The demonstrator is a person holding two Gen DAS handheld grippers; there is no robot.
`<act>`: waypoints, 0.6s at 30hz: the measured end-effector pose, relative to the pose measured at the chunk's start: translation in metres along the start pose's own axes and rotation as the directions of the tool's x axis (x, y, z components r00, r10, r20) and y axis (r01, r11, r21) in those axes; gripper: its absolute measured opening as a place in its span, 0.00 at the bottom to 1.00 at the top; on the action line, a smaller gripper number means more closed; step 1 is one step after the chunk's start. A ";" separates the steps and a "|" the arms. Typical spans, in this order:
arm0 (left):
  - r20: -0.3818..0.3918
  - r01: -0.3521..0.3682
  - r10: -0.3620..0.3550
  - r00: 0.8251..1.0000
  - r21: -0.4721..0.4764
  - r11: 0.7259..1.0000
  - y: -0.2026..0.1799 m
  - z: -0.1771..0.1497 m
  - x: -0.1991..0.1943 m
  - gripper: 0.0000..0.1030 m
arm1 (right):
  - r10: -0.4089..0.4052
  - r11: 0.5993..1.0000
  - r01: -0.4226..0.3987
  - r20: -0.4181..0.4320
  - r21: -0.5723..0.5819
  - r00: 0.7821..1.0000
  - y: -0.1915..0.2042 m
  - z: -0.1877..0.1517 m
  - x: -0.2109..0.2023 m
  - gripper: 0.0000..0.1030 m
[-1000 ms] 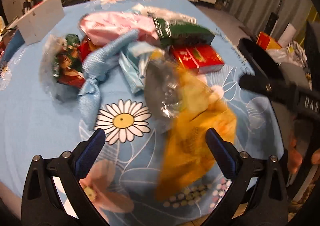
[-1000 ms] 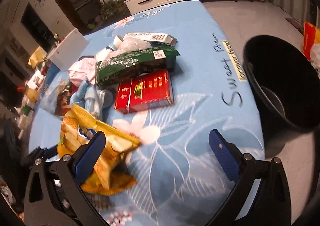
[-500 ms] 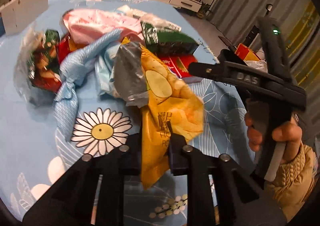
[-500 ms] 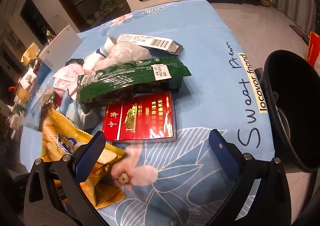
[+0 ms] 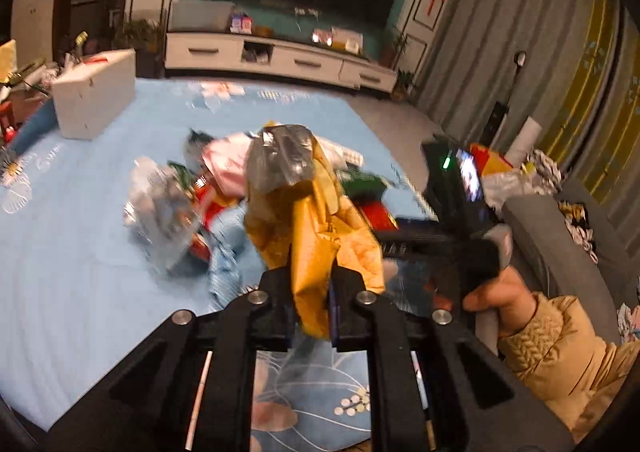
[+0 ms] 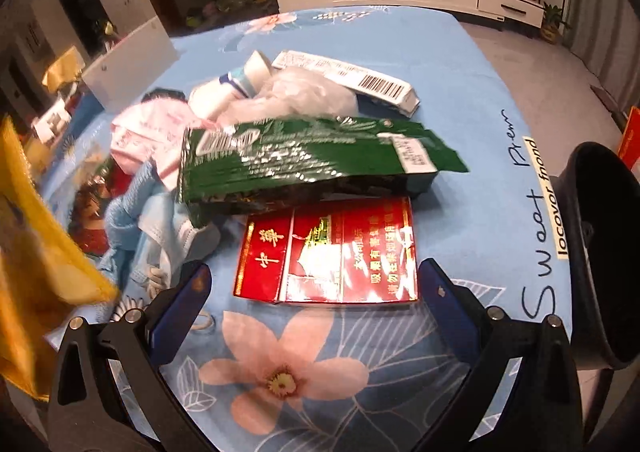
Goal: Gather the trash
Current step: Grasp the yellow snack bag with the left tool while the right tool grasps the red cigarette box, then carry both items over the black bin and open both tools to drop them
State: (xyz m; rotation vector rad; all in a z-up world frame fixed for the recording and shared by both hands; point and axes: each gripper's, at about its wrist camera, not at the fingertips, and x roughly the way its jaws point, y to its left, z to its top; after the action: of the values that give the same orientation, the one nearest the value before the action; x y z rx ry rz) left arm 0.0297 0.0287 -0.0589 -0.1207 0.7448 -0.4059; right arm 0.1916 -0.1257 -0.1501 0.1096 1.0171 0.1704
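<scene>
My left gripper (image 5: 312, 304) is shut on a yellow chip bag (image 5: 320, 228) and holds it lifted above the blue flowered table (image 5: 80, 252); the bag also shows at the left edge of the right wrist view (image 6: 36, 252). My right gripper (image 6: 316, 308) is open and empty, just in front of a red cigarette carton (image 6: 332, 252). Behind the carton lie a green foil bag (image 6: 304, 168), a clear plastic wrapper (image 6: 304, 96) and a white barcode box (image 6: 352, 76). A black trash bin (image 6: 600, 244) stands off the table's right edge.
More trash lies left of the carton: a pink packet (image 6: 148, 124), blue cloth (image 6: 160, 228) and a crumpled wrapper (image 5: 164, 204). A white box (image 5: 94, 96) stands at the far left of the table. A grey sofa (image 5: 560, 236) is to the right.
My left gripper closed on the yellow chip bag and raised it off the table. My right gripper moved forward toward the red carton and stayed open.
</scene>
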 end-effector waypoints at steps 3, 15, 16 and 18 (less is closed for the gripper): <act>0.029 -0.008 0.008 1.000 -0.002 1.000 0.003 0.006 -0.010 0.13 | -0.062 0.998 0.062 0.005 -0.022 0.998 0.005 0.001 0.007 0.98; 0.038 -0.015 0.015 0.999 -0.006 1.000 0.002 0.004 -0.015 0.13 | 0.000 1.000 0.000 0.020 -0.002 1.000 -0.006 -0.022 -0.014 0.86; 0.038 -0.015 0.015 0.999 -0.004 1.000 0.003 0.005 -0.015 0.13 | 0.027 1.000 -0.027 0.027 -0.003 0.999 -0.007 -0.029 -0.024 0.86; 0.034 -0.013 0.013 0.999 0.002 1.000 -0.002 0.006 -0.013 0.13 | 0.062 0.998 -0.062 0.045 -0.004 0.997 -0.008 -0.038 -0.042 0.86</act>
State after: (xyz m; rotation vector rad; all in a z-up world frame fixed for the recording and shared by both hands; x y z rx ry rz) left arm 0.0243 0.0323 -0.0460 -0.1204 0.7113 -0.3915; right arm 0.1382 -0.1410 -0.1366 0.1420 0.9690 0.2255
